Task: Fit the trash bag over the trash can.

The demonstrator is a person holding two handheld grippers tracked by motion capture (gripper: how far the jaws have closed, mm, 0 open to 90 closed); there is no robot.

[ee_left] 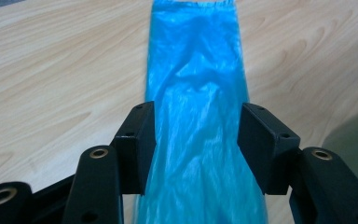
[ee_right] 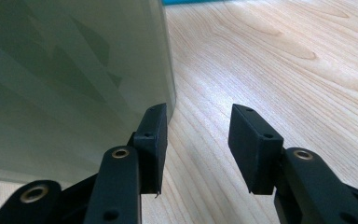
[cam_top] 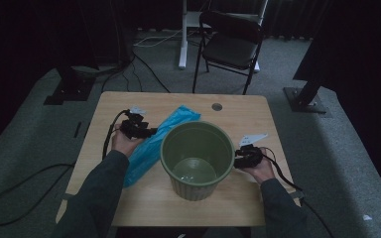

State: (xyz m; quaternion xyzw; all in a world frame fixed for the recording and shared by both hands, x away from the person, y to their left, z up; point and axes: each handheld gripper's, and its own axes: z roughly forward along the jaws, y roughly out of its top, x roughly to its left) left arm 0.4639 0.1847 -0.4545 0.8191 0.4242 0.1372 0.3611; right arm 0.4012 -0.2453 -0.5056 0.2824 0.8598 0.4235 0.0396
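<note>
Green bin (cam_top: 197, 158) mid-table w/ blue bag (cam_top: 154, 144) flat at its left. Left gripper (ee_left: 196, 140) wide open astride bag, no squeeze. Right gripper (ee_right: 198, 144) wide open, empty, beside bin wall near right edge.

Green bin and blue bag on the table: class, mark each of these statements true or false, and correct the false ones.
1. The green bin stands upright on the wooden table. True.
2. The blue plastic bag is stuffed inside the bin. False: it lies flat on the table, to the left of the bin in the high view.
3. The left gripper has its jaws open with the bag between them. True.
4. The right gripper is clamped on the bin's rim. False: its jaws are open beside the bin's outer wall.
5. A folding chair stands beyond the table. True.
</note>
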